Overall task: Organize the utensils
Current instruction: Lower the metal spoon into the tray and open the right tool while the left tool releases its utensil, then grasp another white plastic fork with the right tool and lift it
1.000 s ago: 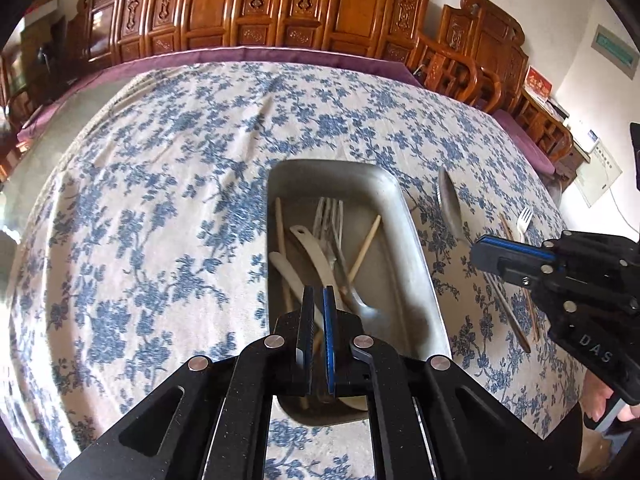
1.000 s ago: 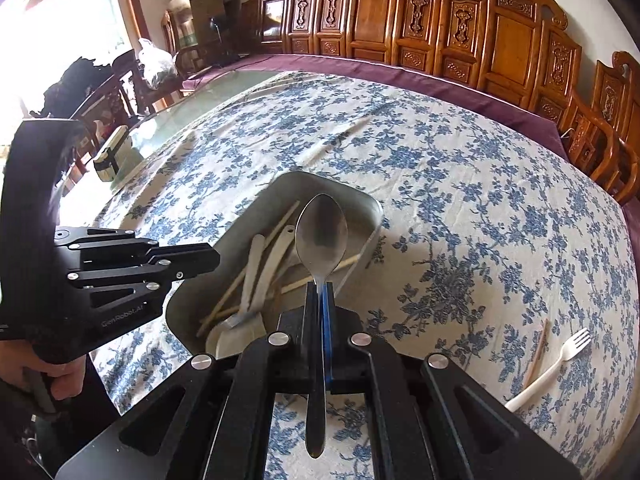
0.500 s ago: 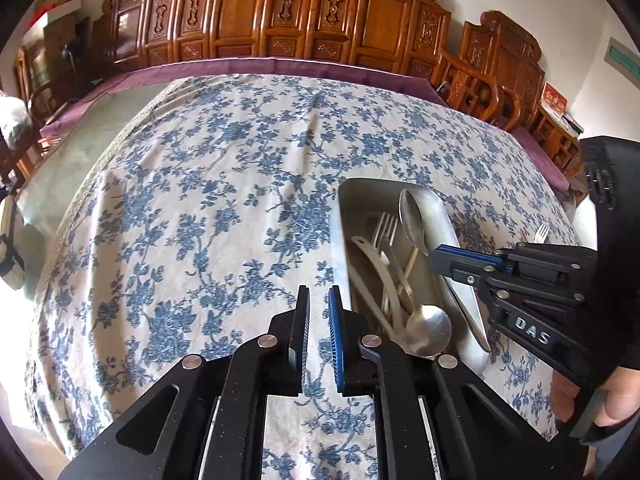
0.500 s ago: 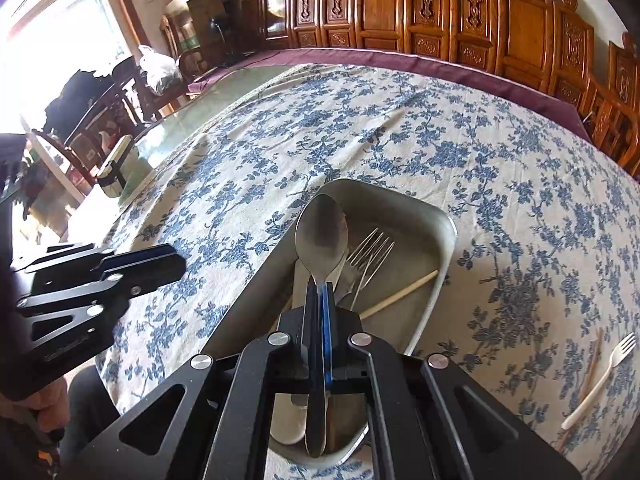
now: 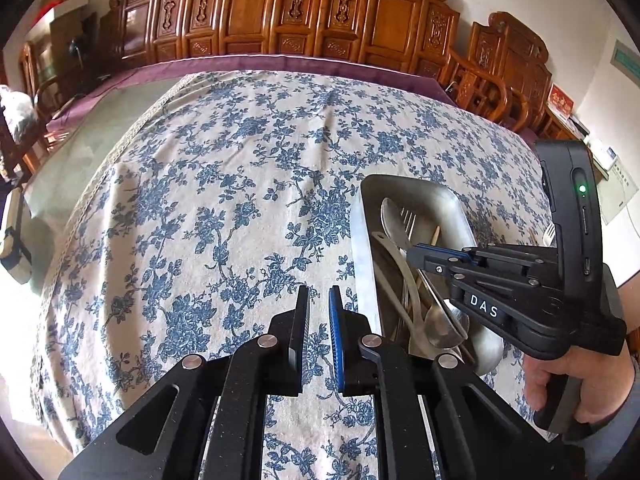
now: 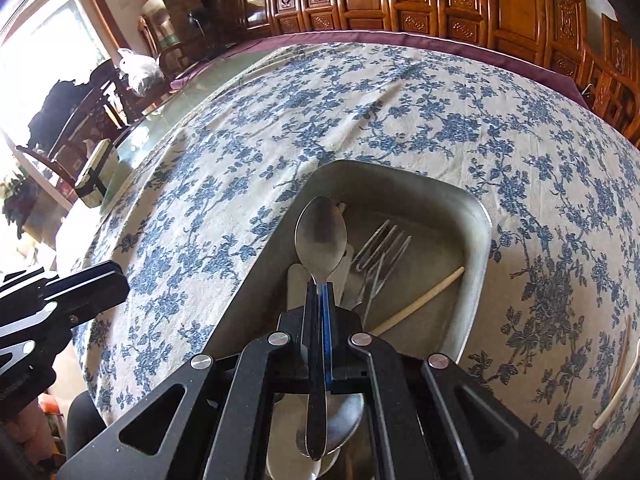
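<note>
A metal tray (image 5: 363, 240) (image 6: 482, 236) on the flowered tablecloth holds metal forks (image 6: 380, 252), a wooden chopstick (image 6: 420, 300), a white plastic utensil and a metal spoon (image 5: 446, 322). My right gripper (image 6: 318, 286) (image 5: 412, 250) is shut on the handle of another metal spoon (image 6: 320, 236) (image 5: 394, 220). It hangs low over the tray's left side, bowl pointing away from me. My left gripper (image 5: 319, 292) (image 6: 120, 284) hovers over bare cloth just left of the tray, with its jaws a narrow gap apart and nothing between them.
A white plastic fork (image 6: 616, 396) (image 5: 550, 232) and wooden chopsticks (image 6: 622, 356) lie on the cloth right of the tray. Carved wooden chairs (image 5: 296, 12) line the table's far edge. A small case (image 6: 96, 172) sits on the bare glass at the far left.
My left gripper has drawn back leftward off the tray and parted its jaws slightly. The right gripper has carried the spoon over the tray and lowered it.
</note>
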`<action>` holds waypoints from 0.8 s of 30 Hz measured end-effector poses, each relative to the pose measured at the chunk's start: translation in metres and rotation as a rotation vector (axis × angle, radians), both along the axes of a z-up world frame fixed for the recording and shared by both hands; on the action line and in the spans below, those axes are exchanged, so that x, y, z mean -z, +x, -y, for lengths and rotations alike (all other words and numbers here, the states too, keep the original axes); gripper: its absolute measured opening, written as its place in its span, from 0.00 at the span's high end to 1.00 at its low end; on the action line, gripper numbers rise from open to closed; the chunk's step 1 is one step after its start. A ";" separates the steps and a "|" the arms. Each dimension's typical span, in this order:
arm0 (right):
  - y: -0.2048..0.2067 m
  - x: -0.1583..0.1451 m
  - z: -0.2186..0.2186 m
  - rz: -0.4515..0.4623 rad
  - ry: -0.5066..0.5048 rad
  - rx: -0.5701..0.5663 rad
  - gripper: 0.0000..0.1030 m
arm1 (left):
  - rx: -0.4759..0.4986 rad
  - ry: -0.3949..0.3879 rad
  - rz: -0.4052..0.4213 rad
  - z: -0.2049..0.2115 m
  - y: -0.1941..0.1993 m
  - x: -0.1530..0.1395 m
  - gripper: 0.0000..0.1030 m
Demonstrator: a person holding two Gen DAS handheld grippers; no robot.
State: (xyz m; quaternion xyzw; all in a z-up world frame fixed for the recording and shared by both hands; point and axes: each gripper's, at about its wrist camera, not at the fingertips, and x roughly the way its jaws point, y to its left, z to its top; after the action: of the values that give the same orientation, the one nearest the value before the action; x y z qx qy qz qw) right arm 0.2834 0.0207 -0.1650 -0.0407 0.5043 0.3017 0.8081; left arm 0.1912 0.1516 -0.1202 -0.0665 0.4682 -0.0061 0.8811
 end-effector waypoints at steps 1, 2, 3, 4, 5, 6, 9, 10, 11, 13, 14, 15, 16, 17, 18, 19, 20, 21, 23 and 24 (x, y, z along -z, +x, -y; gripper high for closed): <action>0.000 -0.001 0.000 -0.002 0.005 -0.003 0.96 | 0.000 0.000 0.000 0.000 0.000 0.000 0.92; 0.000 -0.001 -0.001 -0.003 0.009 -0.005 0.96 | 0.000 0.000 0.000 0.001 0.000 0.000 0.92; 0.000 -0.002 -0.001 -0.004 0.013 -0.008 0.96 | 0.001 0.001 0.001 0.001 0.001 -0.001 0.92; -0.001 -0.003 0.000 -0.001 0.019 -0.012 0.96 | 0.002 0.002 0.001 0.002 0.001 -0.001 0.92; -0.001 -0.004 0.000 0.003 0.019 -0.012 0.96 | 0.004 0.002 0.002 0.003 0.001 -0.001 0.92; -0.001 -0.006 0.001 0.007 0.021 -0.010 0.96 | 0.005 0.002 0.002 0.004 0.001 -0.002 0.92; -0.003 -0.009 0.009 0.013 0.027 -0.010 0.96 | 0.015 0.001 0.005 0.010 0.001 -0.003 0.92; -0.005 -0.012 0.014 0.024 0.026 -0.012 0.96 | 0.018 -0.002 0.007 0.013 0.002 -0.003 0.92; -0.006 -0.015 0.020 0.033 0.029 -0.015 0.96 | 0.022 -0.005 0.007 0.017 0.003 -0.003 0.92; -0.011 -0.025 0.037 0.064 0.037 -0.018 0.96 | 0.034 -0.007 0.009 0.026 0.004 -0.004 0.90; -0.013 -0.029 0.045 0.076 0.037 -0.018 0.96 | 0.040 -0.008 0.010 0.030 0.005 -0.004 0.89; -0.016 -0.035 0.058 0.098 0.033 -0.019 0.96 | 0.048 -0.008 0.013 0.035 0.006 -0.005 0.85; -0.018 -0.038 0.069 0.113 0.027 -0.014 0.96 | 0.059 -0.009 0.018 0.042 0.006 -0.007 0.82; -0.020 -0.041 0.081 0.126 0.022 -0.008 0.96 | 0.066 -0.010 0.021 0.047 0.007 -0.007 0.82; -0.022 -0.044 0.099 0.137 0.015 0.002 0.96 | 0.075 -0.011 0.025 0.052 0.008 -0.008 0.81; -0.022 -0.045 0.111 0.142 0.009 0.013 0.96 | 0.083 -0.013 0.028 0.058 0.008 -0.009 0.80; -0.023 -0.046 0.128 0.150 -0.002 0.031 0.95 | 0.093 -0.015 0.033 0.065 0.009 -0.011 0.80; -0.022 -0.046 0.140 0.154 -0.012 0.044 0.93 | 0.100 -0.017 0.036 0.071 0.009 -0.012 0.76; -0.020 -0.044 0.172 0.163 -0.040 0.085 0.89 | 0.114 -0.020 0.046 0.083 0.010 -0.013 0.68; -0.018 -0.042 0.191 0.164 -0.058 0.114 0.88 | 0.120 -0.022 0.048 0.089 0.011 -0.013 0.65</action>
State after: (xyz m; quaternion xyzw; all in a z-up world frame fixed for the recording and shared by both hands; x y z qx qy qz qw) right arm 0.2653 -0.1699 -0.1230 -0.0599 0.4463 0.2359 0.8612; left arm 0.2022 0.0622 -0.1070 -0.0479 0.4499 -0.0656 0.8894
